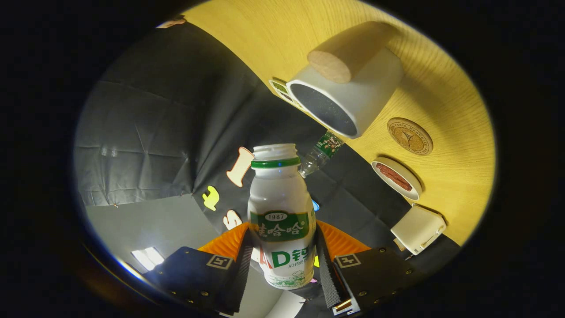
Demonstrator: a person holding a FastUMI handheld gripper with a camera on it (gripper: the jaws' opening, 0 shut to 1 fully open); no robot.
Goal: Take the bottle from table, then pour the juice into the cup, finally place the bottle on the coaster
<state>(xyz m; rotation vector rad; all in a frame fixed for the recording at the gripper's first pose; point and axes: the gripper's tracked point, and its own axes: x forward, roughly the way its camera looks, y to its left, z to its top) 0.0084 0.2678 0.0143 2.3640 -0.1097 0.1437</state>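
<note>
Gripper view: hand-held gripper pinching bottle mid-body; light, slick, squashy plastic, uncapped — grip gently near cup.

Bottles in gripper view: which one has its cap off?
The white bottle with the green label, clamped between the gripper fingers; its mouth is open. The small clear bottle beyond it shows no open mouth.
</note>
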